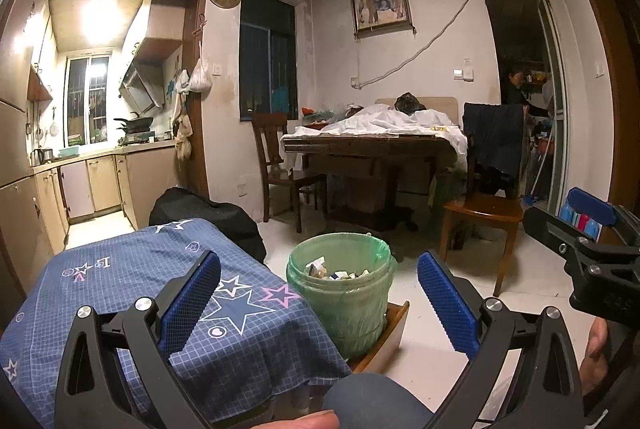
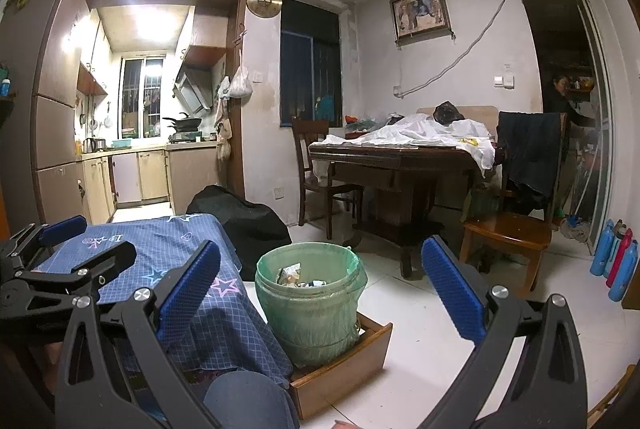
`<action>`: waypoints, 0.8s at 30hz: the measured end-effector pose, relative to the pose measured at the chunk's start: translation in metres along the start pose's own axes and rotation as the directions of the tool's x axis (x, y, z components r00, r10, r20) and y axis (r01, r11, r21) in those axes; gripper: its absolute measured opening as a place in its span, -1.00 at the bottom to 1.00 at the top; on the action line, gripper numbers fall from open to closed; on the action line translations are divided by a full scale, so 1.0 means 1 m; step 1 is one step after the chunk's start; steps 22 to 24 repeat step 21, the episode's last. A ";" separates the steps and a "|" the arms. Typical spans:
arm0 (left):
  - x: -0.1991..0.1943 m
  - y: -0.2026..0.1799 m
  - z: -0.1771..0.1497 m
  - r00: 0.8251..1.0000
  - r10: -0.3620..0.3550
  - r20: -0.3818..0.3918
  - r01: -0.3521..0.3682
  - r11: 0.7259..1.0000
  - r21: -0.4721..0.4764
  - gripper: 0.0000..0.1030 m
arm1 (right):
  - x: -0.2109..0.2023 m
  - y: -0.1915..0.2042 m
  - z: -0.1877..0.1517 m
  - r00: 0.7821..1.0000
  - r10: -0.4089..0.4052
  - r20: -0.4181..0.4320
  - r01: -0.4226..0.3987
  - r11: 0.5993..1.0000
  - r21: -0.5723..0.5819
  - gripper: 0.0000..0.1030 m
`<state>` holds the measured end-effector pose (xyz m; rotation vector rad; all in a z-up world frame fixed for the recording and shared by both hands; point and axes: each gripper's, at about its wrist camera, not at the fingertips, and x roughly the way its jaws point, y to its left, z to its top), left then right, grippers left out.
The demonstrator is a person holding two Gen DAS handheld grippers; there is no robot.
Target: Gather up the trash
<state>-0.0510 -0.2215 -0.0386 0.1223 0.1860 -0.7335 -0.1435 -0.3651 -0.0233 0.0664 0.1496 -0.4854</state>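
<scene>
A green-lined trash bin (image 1: 344, 289) holds several scraps of paper and wrappers (image 1: 336, 271); it stands on a wooden tray (image 1: 394, 333) on the floor, right of a low table with a blue star-print cloth (image 1: 132, 293). It also shows in the right wrist view (image 2: 310, 293). My left gripper (image 1: 318, 295) is open and empty, held above the table edge and bin. My right gripper (image 2: 320, 285) is open and empty, facing the bin. Each gripper shows in the other's view: the right one (image 1: 584, 233), the left one (image 2: 68, 253).
A black bag (image 1: 208, 217) lies behind the low table. A dining table (image 1: 372, 145) with white cloth and wooden chairs (image 1: 484, 213) stands behind the bin. Bottles (image 2: 618, 261) line the right wall. The kitchen opens at left. A person stands in the far right doorway (image 1: 516, 89). My knee (image 1: 372, 401) is below.
</scene>
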 end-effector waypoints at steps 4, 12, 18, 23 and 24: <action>-0.001 -0.001 -0.001 1.000 -0.005 -0.002 0.005 1.000 0.002 0.90 | -0.001 0.001 -0.001 1.000 0.000 -0.001 0.000 1.000 0.000 0.90; -0.003 -0.006 -0.003 0.999 -0.047 -0.006 0.047 0.998 0.031 0.90 | -0.001 0.000 -0.001 1.000 0.000 0.000 0.000 1.000 0.001 0.90; -0.001 -0.009 -0.006 0.998 -0.048 -0.026 0.049 0.998 0.036 0.90 | 0.001 0.000 -0.003 1.000 -0.002 -0.003 0.002 1.000 0.004 0.90; 0.000 -0.010 -0.005 0.999 -0.044 -0.031 0.045 0.998 0.037 0.90 | 0.001 0.001 -0.004 1.000 -0.002 -0.004 0.002 1.000 0.004 0.90; 0.000 -0.010 -0.005 0.999 -0.044 -0.031 0.045 0.998 0.037 0.90 | 0.001 0.001 -0.004 1.000 -0.002 -0.004 0.002 1.000 0.004 0.90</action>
